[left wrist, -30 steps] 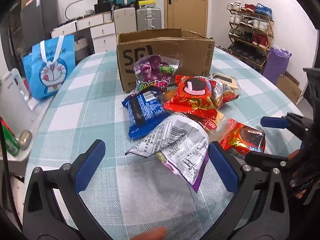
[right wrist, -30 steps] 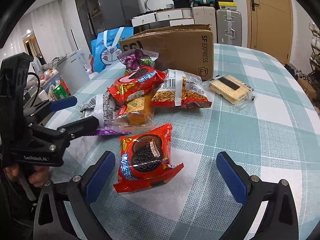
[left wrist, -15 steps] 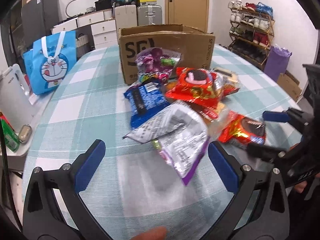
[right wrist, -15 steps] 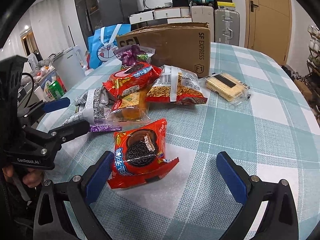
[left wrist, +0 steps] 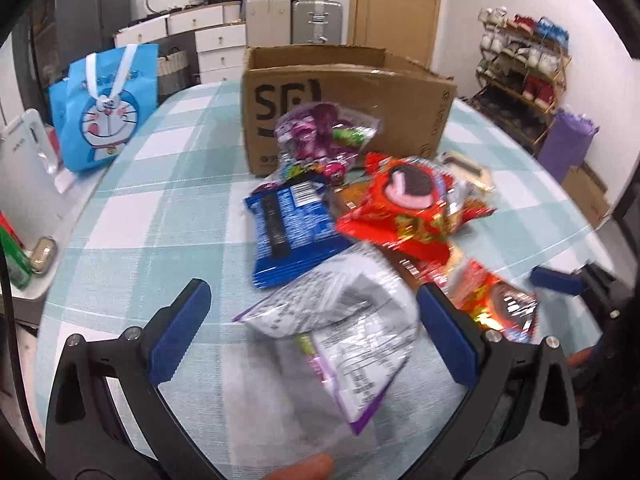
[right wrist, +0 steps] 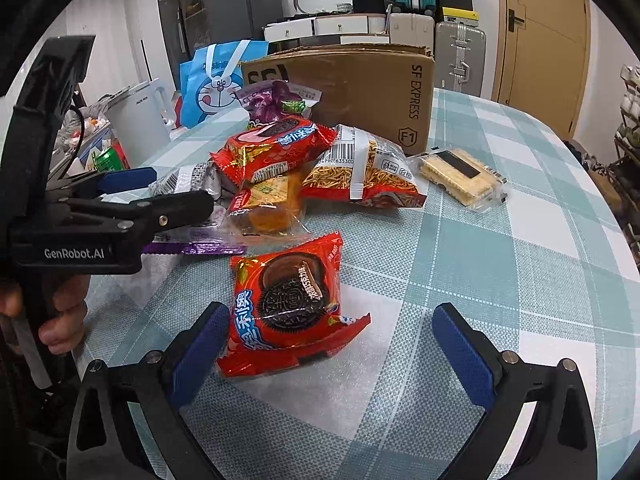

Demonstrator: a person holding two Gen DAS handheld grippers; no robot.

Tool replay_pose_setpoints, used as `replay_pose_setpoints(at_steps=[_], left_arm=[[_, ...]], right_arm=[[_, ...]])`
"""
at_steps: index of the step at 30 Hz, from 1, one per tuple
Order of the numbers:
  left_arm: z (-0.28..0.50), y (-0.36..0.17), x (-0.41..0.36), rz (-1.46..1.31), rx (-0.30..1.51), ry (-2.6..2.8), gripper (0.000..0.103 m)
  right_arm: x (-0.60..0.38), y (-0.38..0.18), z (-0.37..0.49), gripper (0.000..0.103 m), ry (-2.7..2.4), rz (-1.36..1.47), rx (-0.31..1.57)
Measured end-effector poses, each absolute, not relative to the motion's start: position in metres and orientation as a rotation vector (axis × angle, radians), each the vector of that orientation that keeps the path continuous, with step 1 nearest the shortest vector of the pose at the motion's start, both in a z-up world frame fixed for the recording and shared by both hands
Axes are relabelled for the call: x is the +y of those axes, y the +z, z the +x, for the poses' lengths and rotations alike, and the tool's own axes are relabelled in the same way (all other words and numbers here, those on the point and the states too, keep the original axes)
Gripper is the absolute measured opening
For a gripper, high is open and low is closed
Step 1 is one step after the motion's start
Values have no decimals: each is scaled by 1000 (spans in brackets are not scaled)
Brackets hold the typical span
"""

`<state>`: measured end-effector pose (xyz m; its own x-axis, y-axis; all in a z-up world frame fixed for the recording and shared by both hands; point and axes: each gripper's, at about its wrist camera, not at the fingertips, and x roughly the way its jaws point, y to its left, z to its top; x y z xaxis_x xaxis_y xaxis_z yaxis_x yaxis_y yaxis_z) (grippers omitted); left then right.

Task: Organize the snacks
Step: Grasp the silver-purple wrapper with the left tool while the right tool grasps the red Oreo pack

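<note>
Snack packets lie piled on a checked tablecloth in front of an open cardboard box (left wrist: 348,92) (right wrist: 360,92). My left gripper (left wrist: 314,336) is open, with a silver and purple packet (left wrist: 340,320) lying between its fingers on the table. Beyond it are a blue packet (left wrist: 290,228), a red cookie packet (left wrist: 408,204) and a purple candy bag (left wrist: 320,140). My right gripper (right wrist: 332,356) is open around a red chocolate-cookie packet (right wrist: 292,304), which sits close to its left finger. A noodle snack bag (right wrist: 360,172), a cracker pack (right wrist: 460,176) and an orange cake packet (right wrist: 264,208) lie farther back.
A blue cartoon bag (left wrist: 104,108) stands at the table's far left. A white kettle (right wrist: 140,112) and a green can (left wrist: 14,264) sit on a side surface left of the table. A shoe rack (left wrist: 520,80) is behind on the right. A hand (right wrist: 60,320) holds the left gripper.
Both grippers have moved forward toward the pile. The silver packet now lies between the left fingers, and the red cookie packet is closer between the right ones. Both stay open.
</note>
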<state>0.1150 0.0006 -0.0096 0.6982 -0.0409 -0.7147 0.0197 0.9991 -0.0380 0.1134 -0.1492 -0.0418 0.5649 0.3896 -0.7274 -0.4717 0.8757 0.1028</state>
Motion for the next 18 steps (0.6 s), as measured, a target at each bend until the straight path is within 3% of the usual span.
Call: replay_pose_setpoints(at_steps=[18], left_arm=[[98, -17, 4, 47, 786, -30, 103]], right_arm=[[-148, -42, 114, 103, 509, -123, 820]])
